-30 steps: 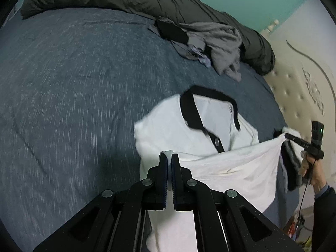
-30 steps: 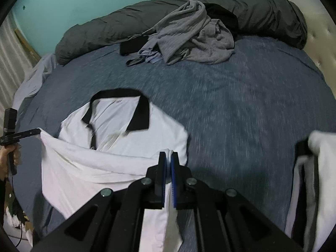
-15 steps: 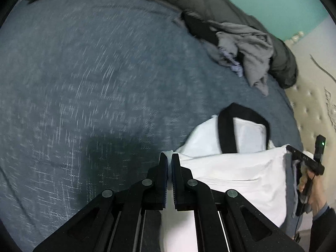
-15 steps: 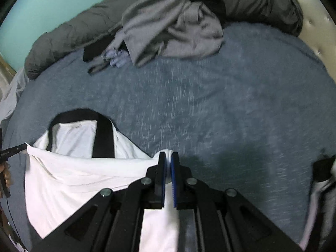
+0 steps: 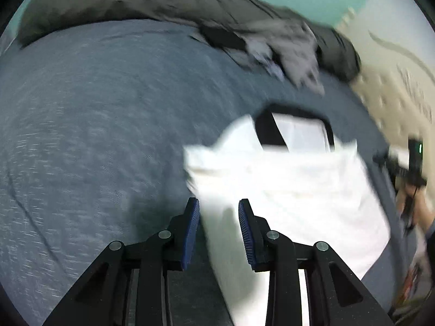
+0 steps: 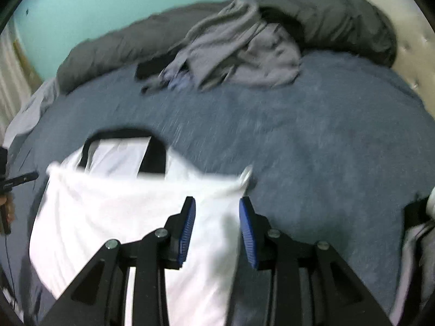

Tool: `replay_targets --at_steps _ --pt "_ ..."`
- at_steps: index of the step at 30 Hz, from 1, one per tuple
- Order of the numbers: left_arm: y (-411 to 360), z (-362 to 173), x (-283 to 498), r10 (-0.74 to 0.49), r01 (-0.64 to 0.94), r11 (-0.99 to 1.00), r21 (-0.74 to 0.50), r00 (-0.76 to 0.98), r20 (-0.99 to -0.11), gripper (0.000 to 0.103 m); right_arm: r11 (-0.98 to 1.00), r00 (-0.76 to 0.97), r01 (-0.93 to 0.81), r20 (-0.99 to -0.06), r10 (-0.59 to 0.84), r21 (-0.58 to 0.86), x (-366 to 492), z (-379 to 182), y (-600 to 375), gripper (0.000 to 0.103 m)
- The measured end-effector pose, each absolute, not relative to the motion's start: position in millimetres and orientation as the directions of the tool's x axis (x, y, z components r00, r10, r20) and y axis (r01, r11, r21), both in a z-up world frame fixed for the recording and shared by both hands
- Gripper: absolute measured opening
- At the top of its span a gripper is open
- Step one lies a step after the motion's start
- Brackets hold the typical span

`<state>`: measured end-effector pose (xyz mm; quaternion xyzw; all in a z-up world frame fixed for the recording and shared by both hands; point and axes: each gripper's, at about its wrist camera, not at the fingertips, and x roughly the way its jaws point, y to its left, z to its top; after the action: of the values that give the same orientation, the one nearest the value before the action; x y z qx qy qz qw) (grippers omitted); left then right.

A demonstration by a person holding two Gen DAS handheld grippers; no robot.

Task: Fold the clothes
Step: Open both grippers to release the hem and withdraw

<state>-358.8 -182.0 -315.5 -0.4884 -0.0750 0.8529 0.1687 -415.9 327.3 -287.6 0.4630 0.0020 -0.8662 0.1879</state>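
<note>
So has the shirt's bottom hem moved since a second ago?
Yes. The white shirt has its hem folded up toward the black collar, now covering the placket; both grippers' jaws have just been opening, releasing it.

wall: teal wall (image 6: pixel 114 8) behind the bed | bed: blue-grey cover (image 6: pixel 312 141), dark grey duvet (image 5: pixel 130 2) rolled along its far edge | headboard: cream tufted headboard (image 5: pixel 391 87) | light: dim, indoor

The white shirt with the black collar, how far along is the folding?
Done: the white shirt's bottom half lies folded up to its black collar. In hand: nothing; left gripper and right gripper have just opened, releasing it. Left: the gray clothes pile.
</note>
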Motion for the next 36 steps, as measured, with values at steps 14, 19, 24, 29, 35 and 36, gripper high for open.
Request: replay_targets --at_steps 14,19,24,29,35,36 --pt "-174 -337 -421 0.221 -0.188 -0.971 -0.148 -0.470 -0.855 0.033 -0.937 -0.428 0.346 -0.881 -0.200 0.044 -451 -339 282 0.033" --pt "-197 -323 -449 0.201 -0.082 -0.979 -0.186 -0.529 -0.824 0.033 -0.968 -0.493 0.251 -0.856 -0.154 0.030 -481 -327 294 0.033" --pt "-223 -309 -448 0.200 -0.027 -0.973 -0.227 -0.579 -0.790 0.033 -0.975 -0.556 0.200 -0.809 -0.192 0.094 -488 -310 323 0.033" --pt "-222 -319 -427 0.243 -0.100 -0.969 -0.226 -0.554 -0.796 0.033 -0.969 -0.553 0.221 -0.805 -0.216 0.109 -478 -320 346 0.033" --pt "-207 -330 -424 0.270 -0.167 -0.963 -0.213 -0.553 -0.788 0.034 -0.964 -0.508 0.242 -0.832 -0.223 0.111 -481 -339 349 0.033" --pt "-205 -331 -426 0.268 -0.176 -0.963 -0.203 -0.555 -0.788 0.036 -0.962 -0.509 0.253 -0.831 -0.224 0.105 -482 -341 345 0.033"
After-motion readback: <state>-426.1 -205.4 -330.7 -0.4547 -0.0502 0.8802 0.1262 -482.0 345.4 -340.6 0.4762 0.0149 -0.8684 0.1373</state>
